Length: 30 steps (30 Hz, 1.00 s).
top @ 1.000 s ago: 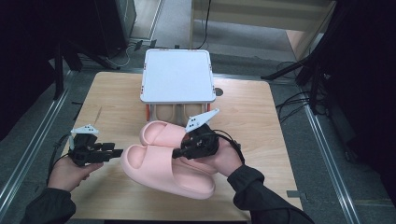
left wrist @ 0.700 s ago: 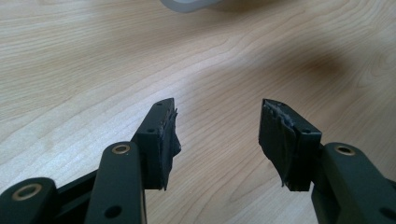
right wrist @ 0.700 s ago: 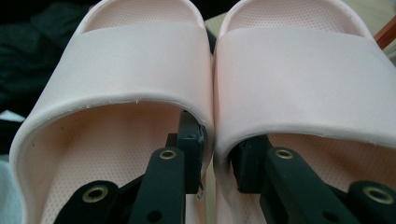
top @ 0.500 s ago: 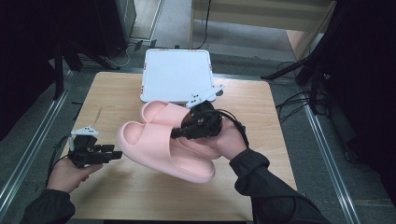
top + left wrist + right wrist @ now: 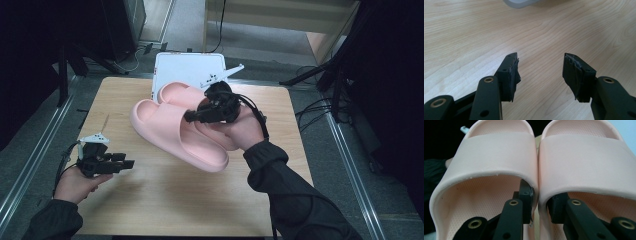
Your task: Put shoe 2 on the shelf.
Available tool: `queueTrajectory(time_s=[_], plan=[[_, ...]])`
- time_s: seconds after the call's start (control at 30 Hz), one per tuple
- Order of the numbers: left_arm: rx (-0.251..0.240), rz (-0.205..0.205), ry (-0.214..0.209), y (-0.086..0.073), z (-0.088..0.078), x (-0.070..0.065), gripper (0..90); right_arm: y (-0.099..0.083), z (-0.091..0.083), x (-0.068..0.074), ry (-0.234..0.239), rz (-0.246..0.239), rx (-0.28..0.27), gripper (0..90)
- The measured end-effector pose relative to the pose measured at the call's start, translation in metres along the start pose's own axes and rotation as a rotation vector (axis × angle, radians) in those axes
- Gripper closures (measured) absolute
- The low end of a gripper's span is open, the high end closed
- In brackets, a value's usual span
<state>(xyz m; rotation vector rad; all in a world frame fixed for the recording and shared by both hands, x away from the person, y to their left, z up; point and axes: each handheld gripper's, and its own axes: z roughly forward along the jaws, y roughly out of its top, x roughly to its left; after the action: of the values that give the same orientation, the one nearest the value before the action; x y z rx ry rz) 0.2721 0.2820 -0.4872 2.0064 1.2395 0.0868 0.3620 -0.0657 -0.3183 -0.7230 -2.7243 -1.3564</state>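
Our right gripper point(image 5: 192, 116) pinches the two pink slippers point(image 5: 175, 127) together, one finger point(image 5: 525, 200) inside each strap, holding the pair tilted above the table point(image 5: 165, 200) near the white box point(image 5: 170, 70) at the far edge. Our left gripper point(image 5: 127, 164), fingers spread and empty, hovers at the near left.

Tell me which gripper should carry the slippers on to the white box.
Right. The right gripper already pinches both pink slippers by their inner walls, one jaw inside each, and holds them up close to the white box. The left gripper is open with nothing between its jaws, low over the table near the front edge.
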Motion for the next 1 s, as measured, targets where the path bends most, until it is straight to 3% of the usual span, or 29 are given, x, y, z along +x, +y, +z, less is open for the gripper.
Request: queueTrajectory(time_s=[0.23,0.33,0.37,0.47,0.57,0.63,0.8,0.9,1.0], plan=[[0.009,0.032,-0.028,0.012,0.011,-0.003,46.1,0.016,0.004,-0.016,-0.164,0.079,0.004,76.7],[0.016,0.049,-0.044,0.018,0.018,-0.005,46.2,0.023,0.005,-0.026,-0.208,0.116,-0.014,76.6],[0.02,0.056,-0.045,0.02,0.019,-0.006,46.4,0.029,0.007,-0.034,-0.235,0.159,-0.017,76.6],[0.025,0.068,-0.057,0.024,0.024,-0.008,46.5,0.037,0.011,-0.044,-0.289,0.2,-0.022,76.6],[0.032,0.077,-0.072,0.029,0.029,-0.009,46.6,0.046,0.019,-0.056,-0.33,0.278,-0.039,76.3],[0.039,0.086,-0.08,0.033,0.032,-0.01,46.5,0.051,0.023,-0.062,-0.351,0.308,-0.043,76.3],[0.05,0.106,-0.094,0.038,0.037,-0.013,46.5,0.066,0.034,-0.075,-0.452,0.375,-0.044,76.3],[0.072,0.107,-0.111,0.041,0.043,-0.016,46.7,0.073,0.044,-0.082,-0.48,0.394,-0.036,76.1],[0.084,0.118,-0.12,0.042,0.047,-0.018,46.8,0.078,0.052,-0.088,-0.517,0.447,-0.045,76.2]])
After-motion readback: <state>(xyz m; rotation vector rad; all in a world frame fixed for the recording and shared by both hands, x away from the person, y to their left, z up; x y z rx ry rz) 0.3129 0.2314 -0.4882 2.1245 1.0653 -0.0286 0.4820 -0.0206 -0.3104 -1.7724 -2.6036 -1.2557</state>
